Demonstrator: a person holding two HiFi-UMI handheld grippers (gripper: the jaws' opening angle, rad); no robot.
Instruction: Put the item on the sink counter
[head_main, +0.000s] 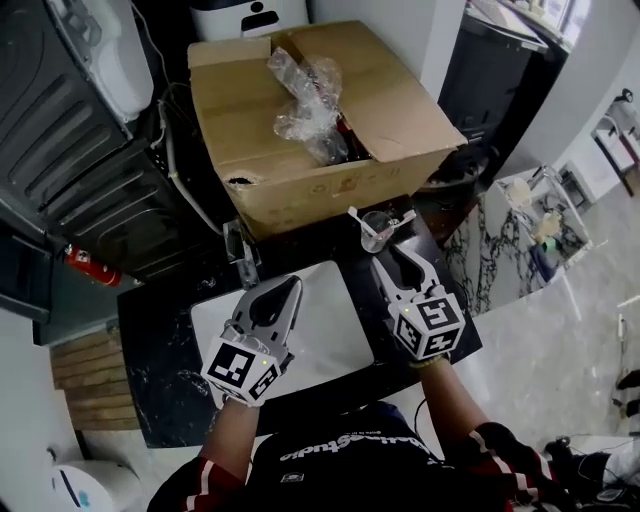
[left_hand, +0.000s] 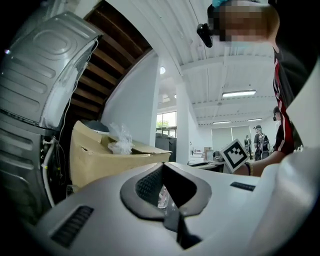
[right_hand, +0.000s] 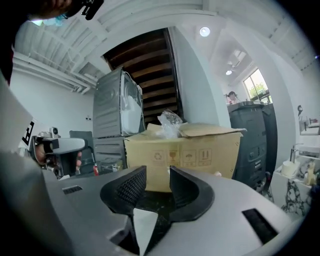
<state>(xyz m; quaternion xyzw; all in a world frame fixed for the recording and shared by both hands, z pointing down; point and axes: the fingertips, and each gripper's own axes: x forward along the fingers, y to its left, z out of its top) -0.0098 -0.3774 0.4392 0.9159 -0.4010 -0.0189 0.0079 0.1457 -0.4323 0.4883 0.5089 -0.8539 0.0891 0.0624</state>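
Standing on the black, white-veined stone counter (head_main: 160, 340) is the small clear plastic cup with white pieces poking from it (head_main: 378, 228). It sits just in front of the big brown cardboard box (head_main: 300, 180) and to the right of the white rectangular sink basin (head_main: 330, 330) let into the same slab. A chrome tap (head_main: 241, 255) rises at the basin's far left corner. The box flaps are open, and crumpled clear plastic wrap (head_main: 305, 100) spills out of the top.

The right gripper (head_main: 395, 258) hovers just short of the cup, its jaws spread wide with nothing between them. The left gripper (head_main: 283, 292) hangs over the basin with its jaws drawn in until the tips meet. A pale glint shows low in the slit, and it may only be something glimpsed beyond.

Dark grey ribbed metal panels (head_main: 80, 170) lean at the left, with a red fire extinguisher (head_main: 90, 266) below them. A marble-patterned tabletop (head_main: 500, 250) stands to the right of the counter. The brown slatted underside of a staircase (right_hand: 145, 60) climbs behind the box under a white ceiling.
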